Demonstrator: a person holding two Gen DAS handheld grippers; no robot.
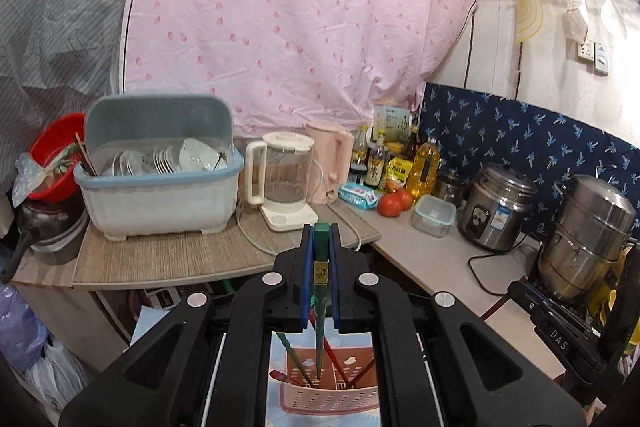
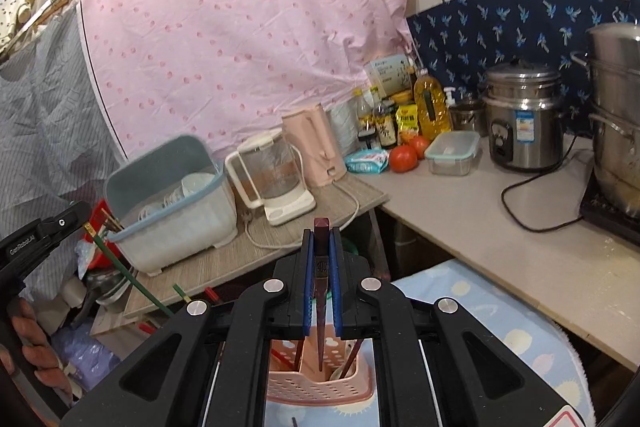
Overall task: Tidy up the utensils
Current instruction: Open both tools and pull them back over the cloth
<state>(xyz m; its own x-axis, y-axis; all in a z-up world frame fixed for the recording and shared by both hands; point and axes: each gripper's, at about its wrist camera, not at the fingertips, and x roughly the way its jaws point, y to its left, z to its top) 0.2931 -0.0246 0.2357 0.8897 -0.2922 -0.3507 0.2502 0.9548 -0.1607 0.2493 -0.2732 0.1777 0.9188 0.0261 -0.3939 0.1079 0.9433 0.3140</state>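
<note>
The left gripper (image 1: 321, 239) is clamping a green chopstick (image 1: 320, 291) between its blue-padded jaws, which are pressing nearly together on the stick; its square top is poking out just past the jaw tips at twelve o'clock. The lower end is hanging down toward the pink perforated utensil basket (image 1: 328, 393) at six o'clock in the left wrist view, where several red and green chopsticks are leaning.

The right gripper (image 2: 321, 237) is pinching a dark maroon chopstick (image 2: 320, 287) the same way, jaws drawn in tight on it, its tip pointing down over the same pink basket (image 2: 320, 385), which is sitting on a pale blue patterned cloth (image 2: 500, 311).

In the right wrist view, at nine o'clock, a hand (image 2: 28, 347) is gripping the left gripper's black handle.

On the wooden surface (image 1: 180, 259) beyond, a blue-lidded dish rack (image 1: 160, 183) holding bowls is standing at ten o'clock, with a glass kettle (image 1: 284, 179) and a pink kettle (image 1: 332, 159) just beside it. Two tomatoes (image 1: 394, 203) are lying near a clear lidded container (image 1: 434, 215).
</note>
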